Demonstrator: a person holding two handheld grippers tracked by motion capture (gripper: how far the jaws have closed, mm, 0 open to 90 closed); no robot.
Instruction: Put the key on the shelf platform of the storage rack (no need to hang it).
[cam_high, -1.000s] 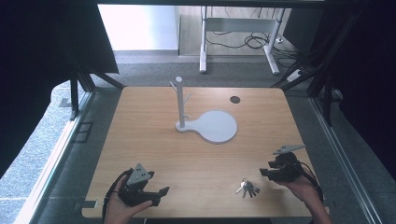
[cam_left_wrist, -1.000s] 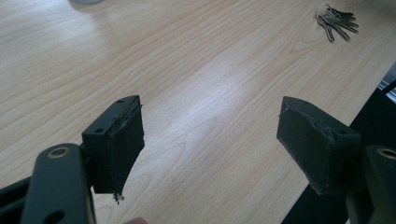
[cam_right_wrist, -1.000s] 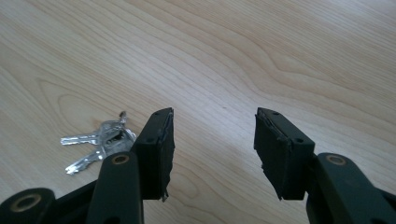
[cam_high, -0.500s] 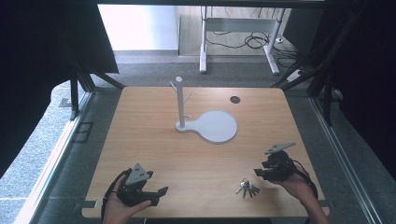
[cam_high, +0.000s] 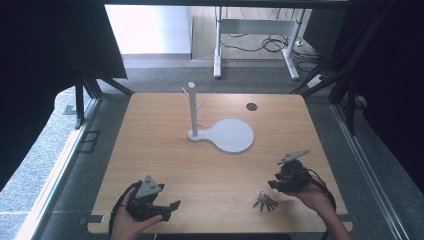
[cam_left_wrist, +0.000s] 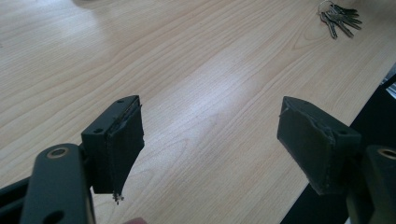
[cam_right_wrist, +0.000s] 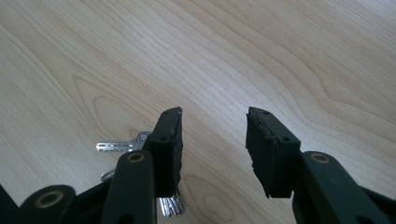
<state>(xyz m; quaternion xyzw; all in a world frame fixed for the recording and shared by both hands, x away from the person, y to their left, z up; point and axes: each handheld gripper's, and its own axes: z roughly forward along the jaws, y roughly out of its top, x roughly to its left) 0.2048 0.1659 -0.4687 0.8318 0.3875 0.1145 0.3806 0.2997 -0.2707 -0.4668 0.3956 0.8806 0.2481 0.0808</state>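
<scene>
Right gripper (cam_high: 274, 184) nearer keys (cam_high: 265, 201), fingers narrowing, empty, partly hiding them; left gripper (cam_high: 170, 209) fingers apart.

1. Pale wooden desk (cam_high: 165, 150), grain running across the top.
2. White stand (cam_high: 193, 112) with short pegs, upright on a round white base plate (cam_high: 232, 136) near the desk's middle.
3. Small dark round disc (cam_high: 251, 106) set toward the far right corner of the desk.
4. Grey carpet floor (cam_high: 165, 75) beyond, with white table legs (cam_high: 218, 45) and black cables (cam_high: 270, 44).
</scene>
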